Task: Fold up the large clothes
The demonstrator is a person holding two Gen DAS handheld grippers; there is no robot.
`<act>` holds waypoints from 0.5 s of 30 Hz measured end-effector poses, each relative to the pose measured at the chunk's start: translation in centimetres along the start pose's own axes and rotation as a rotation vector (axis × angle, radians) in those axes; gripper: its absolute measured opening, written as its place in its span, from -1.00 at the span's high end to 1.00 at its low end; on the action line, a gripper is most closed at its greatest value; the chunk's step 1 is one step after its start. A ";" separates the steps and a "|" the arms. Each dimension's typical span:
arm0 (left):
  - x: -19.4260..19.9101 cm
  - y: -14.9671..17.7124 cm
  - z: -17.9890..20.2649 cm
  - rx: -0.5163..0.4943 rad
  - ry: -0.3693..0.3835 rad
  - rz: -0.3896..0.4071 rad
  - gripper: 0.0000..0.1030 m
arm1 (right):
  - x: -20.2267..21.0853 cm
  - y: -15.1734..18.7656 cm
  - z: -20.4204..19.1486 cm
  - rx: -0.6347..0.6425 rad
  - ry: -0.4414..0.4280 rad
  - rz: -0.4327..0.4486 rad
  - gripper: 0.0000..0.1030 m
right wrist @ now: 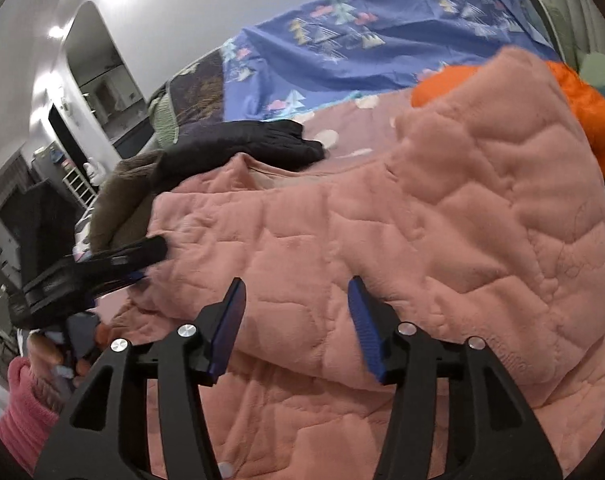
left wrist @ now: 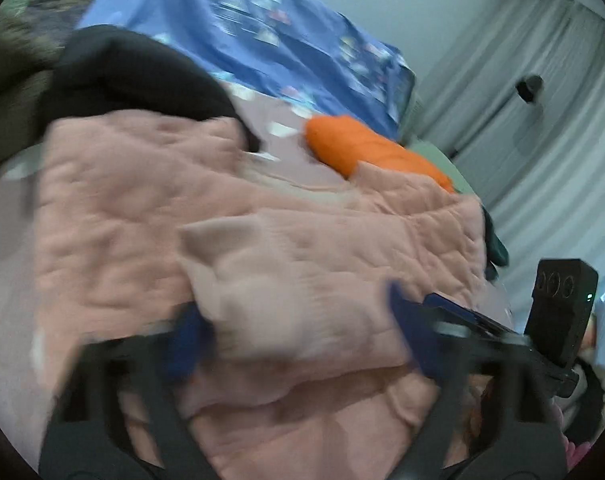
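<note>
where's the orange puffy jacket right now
The orange puffy jacket lies on the bed beyond the pink quilted garment, below the blue patterned sheet: upper centre in the left wrist view, upper right in the right.

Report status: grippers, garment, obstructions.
Right gripper open above the pink quilted jacket. Left gripper astride a cuff, grip unclear. Black garment, orange garment alongside.

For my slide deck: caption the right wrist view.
Open right gripper poised over a pink quilted garment on the bed, orange garment behind.
</note>
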State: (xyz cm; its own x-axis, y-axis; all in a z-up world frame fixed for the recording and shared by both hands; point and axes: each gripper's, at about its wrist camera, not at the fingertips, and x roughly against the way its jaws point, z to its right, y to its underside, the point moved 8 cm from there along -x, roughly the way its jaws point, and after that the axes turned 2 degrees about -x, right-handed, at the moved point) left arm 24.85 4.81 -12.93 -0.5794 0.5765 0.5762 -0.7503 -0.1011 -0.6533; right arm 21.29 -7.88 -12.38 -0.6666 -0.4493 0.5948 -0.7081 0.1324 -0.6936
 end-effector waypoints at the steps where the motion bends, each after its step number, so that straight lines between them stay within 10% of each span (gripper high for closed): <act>1: -0.4 -0.4 0.3 -0.023 -0.046 -0.011 0.54 | 0.4 -0.4 0.0 -0.003 0.003 0.012 -0.04; 9: 8.2 -6.0 0.0 -0.121 -0.196 0.259 0.77 | 6.1 -5.2 6.3 0.014 0.298 0.179 -0.08; 15: 2.9 -0.4 -9.8 -0.079 -0.479 0.042 0.14 | 0.8 -1.7 11.7 0.032 0.543 0.029 -0.18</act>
State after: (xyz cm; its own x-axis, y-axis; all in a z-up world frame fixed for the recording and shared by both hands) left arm 26.59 14.41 -15.81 -0.7036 0.1336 0.6979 -0.7077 -0.0436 -0.7052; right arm 24.76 -18.82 -15.50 -0.7165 0.0762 0.6934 -0.6855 0.1072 -0.7201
